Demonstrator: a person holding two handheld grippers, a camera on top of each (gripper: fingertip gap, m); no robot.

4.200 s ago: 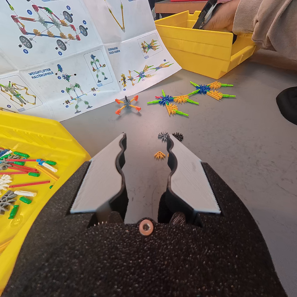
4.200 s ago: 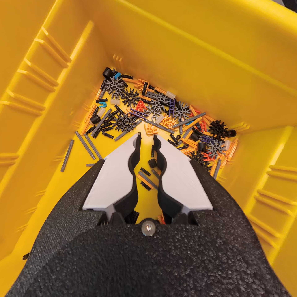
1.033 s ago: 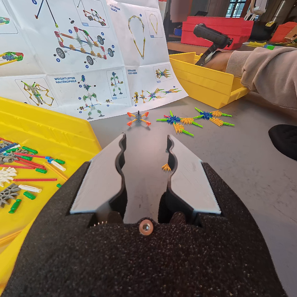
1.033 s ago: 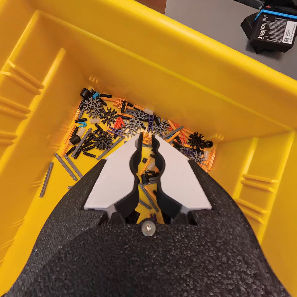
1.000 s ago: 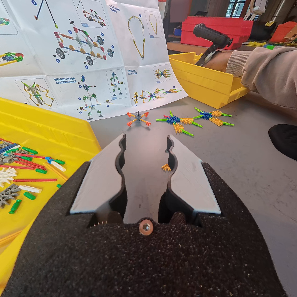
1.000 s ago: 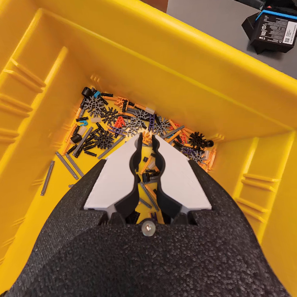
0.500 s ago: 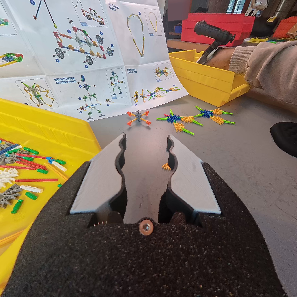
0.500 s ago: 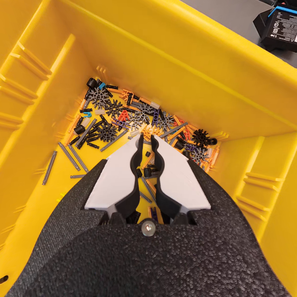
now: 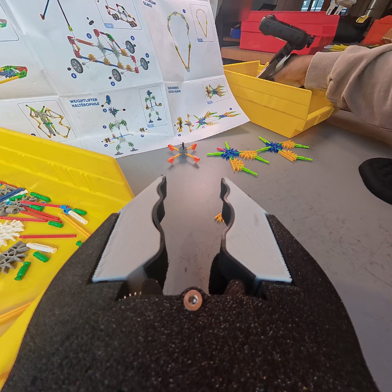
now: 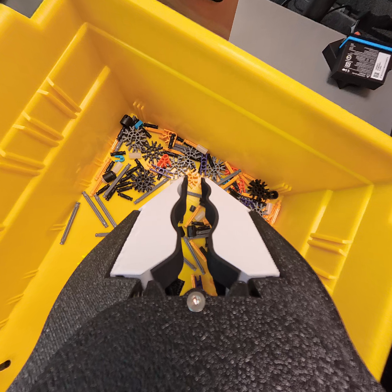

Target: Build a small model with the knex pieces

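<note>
Both grippers gape empty: left gripper (image 9: 193, 180) over table, right gripper (image 10: 193, 180) above yellow bin (image 10: 212, 95).

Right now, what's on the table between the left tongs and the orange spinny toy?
In the left wrist view, only bare grey table lies between the left tongs and the orange spinny toy.

A workshop bench — a hobby or lab workspace by the look of it.
Grey worktop (image 9: 318, 222), yellow parts bins (image 9: 273, 101) of small plastic construction pieces (image 10: 152, 152), a fold-out instruction sheet (image 9: 106, 74) propped up, red storage crates (image 9: 282, 31) behind — no home comforts here.
</note>
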